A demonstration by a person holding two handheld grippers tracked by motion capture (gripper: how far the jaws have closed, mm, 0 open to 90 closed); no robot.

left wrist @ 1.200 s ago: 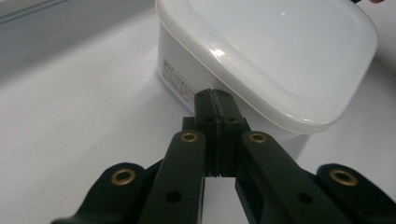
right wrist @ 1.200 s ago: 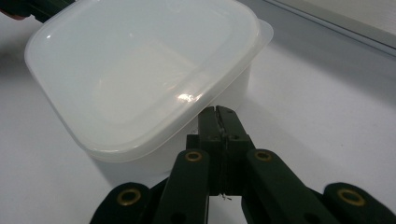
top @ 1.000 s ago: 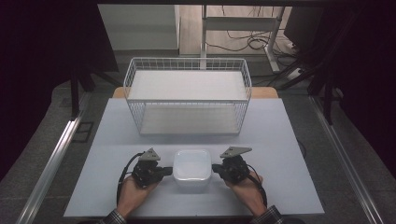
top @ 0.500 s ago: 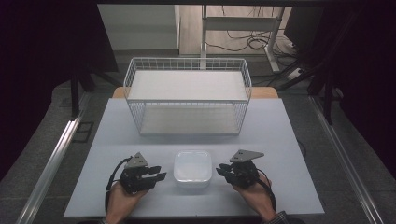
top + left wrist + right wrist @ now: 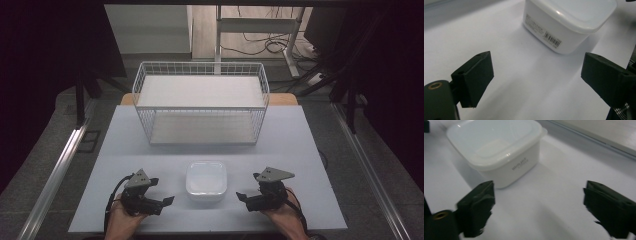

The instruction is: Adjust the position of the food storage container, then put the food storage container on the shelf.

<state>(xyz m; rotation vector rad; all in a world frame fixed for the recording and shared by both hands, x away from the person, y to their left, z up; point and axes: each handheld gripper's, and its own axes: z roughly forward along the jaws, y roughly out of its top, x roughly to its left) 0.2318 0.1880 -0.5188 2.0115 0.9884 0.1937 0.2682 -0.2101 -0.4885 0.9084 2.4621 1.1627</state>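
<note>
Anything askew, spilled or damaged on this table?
Nothing stands out. The white lidded container sits upright on the table, lid on, between the open left gripper and right gripper. The wire basket stands square behind it.

The high view was dim, its left and right sides sunk in black, with soft even light on the pale grey rectangular tabletop (image 5: 150, 150). In the left gripper view a glare spot sat on the lid of the white translucent plastic container (image 5: 566, 22), a soft shadow lay beneath it at centre frame, and the near black jaws were blurred. The right gripper view looked soft and smeared throughout, washed out at upper left.
</note>
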